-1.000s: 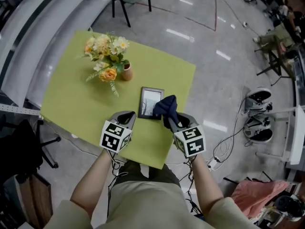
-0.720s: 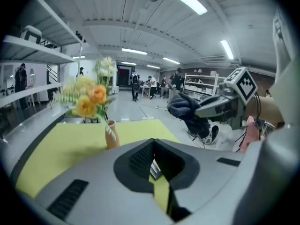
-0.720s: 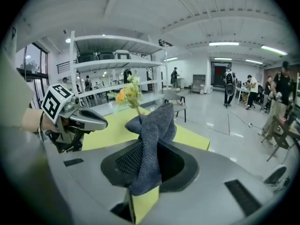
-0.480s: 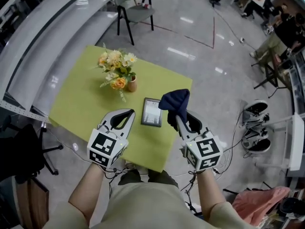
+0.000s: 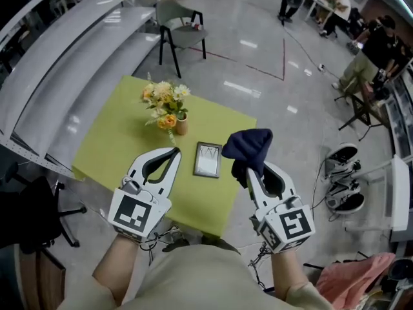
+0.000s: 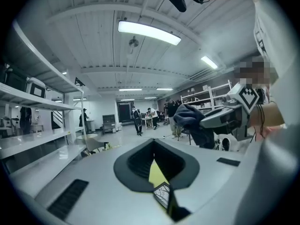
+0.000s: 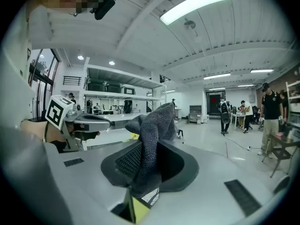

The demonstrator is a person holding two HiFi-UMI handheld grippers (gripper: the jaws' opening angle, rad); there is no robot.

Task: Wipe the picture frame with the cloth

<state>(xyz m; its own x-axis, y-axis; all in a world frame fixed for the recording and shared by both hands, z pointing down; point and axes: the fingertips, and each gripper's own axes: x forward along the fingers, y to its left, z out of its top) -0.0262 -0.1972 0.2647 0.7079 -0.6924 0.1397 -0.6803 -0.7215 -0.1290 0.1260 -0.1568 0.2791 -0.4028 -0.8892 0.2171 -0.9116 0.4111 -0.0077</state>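
A small dark-framed picture frame (image 5: 208,159) lies flat on the green table (image 5: 116,134), right of middle. My right gripper (image 5: 249,166) is shut on a dark blue cloth (image 5: 248,149) and is held high, up and to the right of the frame. The cloth (image 7: 152,135) bunches up out of the jaws in the right gripper view. My left gripper (image 5: 174,152) is shut with nothing in it, raised to the left of the frame. Through its jaws a sliver of the frame (image 6: 162,194) shows.
A small vase of flowers (image 5: 167,106) stands on the table behind the frame. A chair (image 5: 178,30) is on the floor beyond the table. Cables and a wheeled base (image 5: 342,173) lie to the right. People (image 5: 371,60) stand far back right.
Both grippers have risen off the table and toward the camera. The right one has lifted the cloth off the frame, up and to the right. The view has tilted toward the room.
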